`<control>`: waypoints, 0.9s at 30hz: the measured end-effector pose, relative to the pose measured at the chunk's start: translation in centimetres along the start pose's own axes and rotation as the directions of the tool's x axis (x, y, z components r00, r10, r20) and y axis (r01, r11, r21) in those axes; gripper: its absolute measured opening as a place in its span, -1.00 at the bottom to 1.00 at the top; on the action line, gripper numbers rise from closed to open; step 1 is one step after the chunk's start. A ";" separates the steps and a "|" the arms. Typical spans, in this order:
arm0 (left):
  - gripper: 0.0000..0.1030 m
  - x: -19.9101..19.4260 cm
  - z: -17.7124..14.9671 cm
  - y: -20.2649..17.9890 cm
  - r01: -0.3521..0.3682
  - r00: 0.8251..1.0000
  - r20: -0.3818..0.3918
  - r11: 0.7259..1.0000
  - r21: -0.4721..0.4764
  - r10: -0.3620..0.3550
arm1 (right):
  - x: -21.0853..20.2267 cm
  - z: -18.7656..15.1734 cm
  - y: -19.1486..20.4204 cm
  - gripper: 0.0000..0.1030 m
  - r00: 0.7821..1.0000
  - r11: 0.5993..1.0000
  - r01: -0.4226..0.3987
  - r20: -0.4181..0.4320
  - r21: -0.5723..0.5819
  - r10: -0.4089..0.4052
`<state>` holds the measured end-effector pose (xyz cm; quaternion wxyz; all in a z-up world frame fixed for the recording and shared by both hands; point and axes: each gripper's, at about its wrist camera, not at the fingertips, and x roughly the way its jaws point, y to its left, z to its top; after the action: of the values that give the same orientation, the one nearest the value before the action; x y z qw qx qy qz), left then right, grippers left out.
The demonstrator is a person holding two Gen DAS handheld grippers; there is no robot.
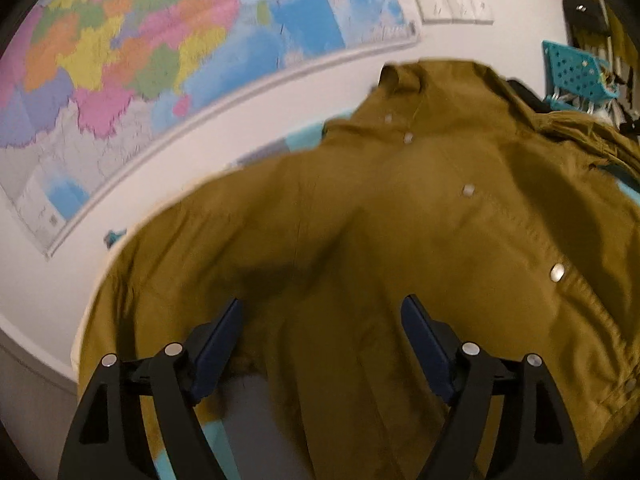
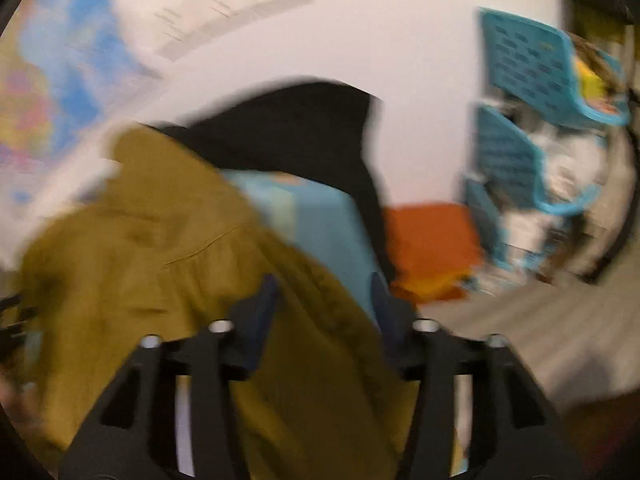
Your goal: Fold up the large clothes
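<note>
Since your olive snap-button jacket (image 1: 400, 240) lies spread on the surface, unfolded, you've barely started: left hand-held gripper (image 1: 322, 316) hovers spread apart, right hand-held gripper (image 2: 324, 296) likewise, holding nothing.

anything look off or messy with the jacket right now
The olive jacket lies rumpled rather than flat: its right side is bunched in folds, and the collar is bent up. A black garment sits behind it. No damage shows.
</note>
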<state>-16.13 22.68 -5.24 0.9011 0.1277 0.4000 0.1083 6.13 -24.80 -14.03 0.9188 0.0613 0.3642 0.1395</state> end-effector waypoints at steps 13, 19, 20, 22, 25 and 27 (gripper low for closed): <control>0.54 1.2 -4.3 0.7 0.121 0.987 -0.095 0.989 -0.090 -0.130 | -5.8 -13.9 9.3 0.57 0.814 0.807 -0.580 -0.055 -0.110 0.578; 0.54 0.6 -3.5 -0.8 0.135 0.989 -0.062 0.990 -0.041 -0.137 | -2.5 -15.8 9.6 0.64 0.772 0.771 -0.636 0.008 0.015 0.636; 0.54 0.4 -3.5 -0.9 0.140 0.988 -0.055 0.989 -0.044 -0.143 | -2.4 -16.1 9.9 0.37 0.746 0.746 -0.665 0.003 0.028 0.665; 0.54 -0.2 -3.4 -0.9 0.163 0.986 -0.039 0.985 -0.052 -0.165 | -2.4 -16.0 11.1 -0.20 0.713 0.714 -0.700 -0.026 0.021 0.700; 0.55 -0.9 -3.4 -1.0 0.161 0.987 -0.019 0.986 -0.048 -0.162 | -5.0 -14.9 9.9 -0.83 0.710 0.710 -0.704 0.022 0.007 0.704; 0.55 -1.3 -3.6 -1.0 0.167 0.986 -0.011 0.985 -0.045 -0.168 | -8.1 -13.9 7.8 -0.91 0.720 0.724 -0.690 0.097 -0.015 0.687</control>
<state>-19.54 21.86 -6.99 0.9066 0.0730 0.4134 0.0420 -10.66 -19.60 -17.16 0.8169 0.2089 0.2726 0.4635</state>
